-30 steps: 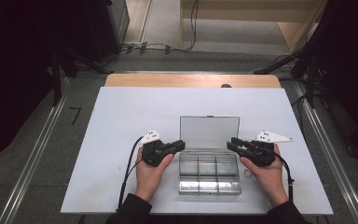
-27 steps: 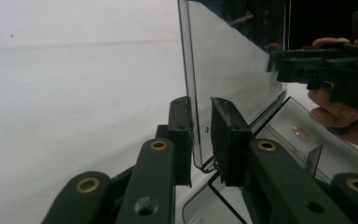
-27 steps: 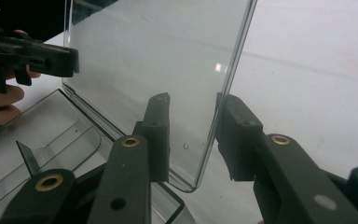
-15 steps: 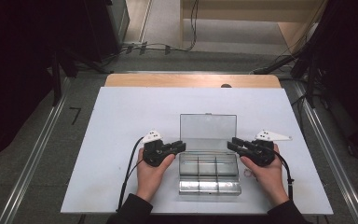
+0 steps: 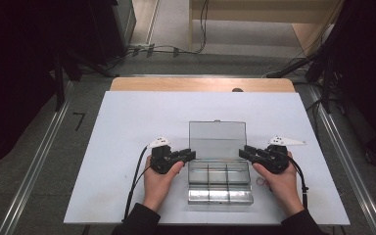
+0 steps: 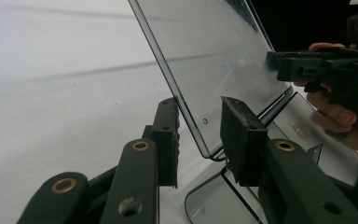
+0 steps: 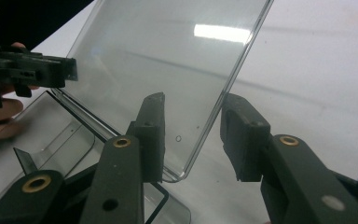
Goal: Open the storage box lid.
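Observation:
A clear plastic compartment box (image 5: pixel 219 185) lies on the white table with its lid (image 5: pixel 217 139) standing up and tilted back. My left gripper (image 5: pixel 190 155) reaches the lid's left edge near the hinge. In the left gripper view its jaws (image 6: pixel 200 102) straddle the lid's lower corner (image 6: pixel 200 135), and a gap shows at the right pad. My right gripper (image 5: pixel 243 151) is at the lid's right edge, and its jaws (image 7: pixel 194 98) stand on either side of the lid's edge (image 7: pixel 214 116) without pressing it. Both grippers' jaws have just been opening.
The white table board (image 5: pixel 127 127) has a wooden strip (image 5: pixel 176 84) along its far edge. Cables (image 5: pixel 166 49) lie on the floor beyond it. Metal rails (image 5: pixel 39 156) run along both sides of the table.

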The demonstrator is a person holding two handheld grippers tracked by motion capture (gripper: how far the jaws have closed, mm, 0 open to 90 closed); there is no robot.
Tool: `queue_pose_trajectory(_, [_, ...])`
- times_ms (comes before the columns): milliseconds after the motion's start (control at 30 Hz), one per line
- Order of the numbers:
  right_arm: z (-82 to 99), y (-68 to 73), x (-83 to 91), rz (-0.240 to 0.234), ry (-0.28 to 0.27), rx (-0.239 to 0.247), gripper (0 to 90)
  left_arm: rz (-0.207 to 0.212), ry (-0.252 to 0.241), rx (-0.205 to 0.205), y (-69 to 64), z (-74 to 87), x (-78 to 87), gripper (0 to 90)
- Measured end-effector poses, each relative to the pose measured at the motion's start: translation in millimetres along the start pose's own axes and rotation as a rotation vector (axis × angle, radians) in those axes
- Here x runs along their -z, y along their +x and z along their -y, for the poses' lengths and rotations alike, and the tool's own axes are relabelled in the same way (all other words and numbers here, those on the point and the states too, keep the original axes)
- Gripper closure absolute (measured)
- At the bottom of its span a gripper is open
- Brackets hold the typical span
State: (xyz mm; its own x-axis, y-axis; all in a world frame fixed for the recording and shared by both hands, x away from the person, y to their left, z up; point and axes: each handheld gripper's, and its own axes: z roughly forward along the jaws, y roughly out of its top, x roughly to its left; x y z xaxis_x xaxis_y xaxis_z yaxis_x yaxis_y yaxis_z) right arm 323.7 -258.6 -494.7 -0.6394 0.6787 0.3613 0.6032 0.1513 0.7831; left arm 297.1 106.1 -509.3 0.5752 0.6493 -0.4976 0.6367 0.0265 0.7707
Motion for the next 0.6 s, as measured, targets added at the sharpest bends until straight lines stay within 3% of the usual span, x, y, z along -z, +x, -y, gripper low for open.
queue_pose_trajectory(333, [0.0, -5.3, -2.3, -0.041, 0.035, -0.111, 59.1, 0.018, 0.018, 0.057, 4.0, -0.7, -0.5, 65.2])
queue_pose_trajectory(600, [0.3, -7.7, -4.8, -0.052, 0.065, -0.173, 55.1, -0.009, 0.024, 0.068, 5.1, -0.9, 0.1, 61.3])
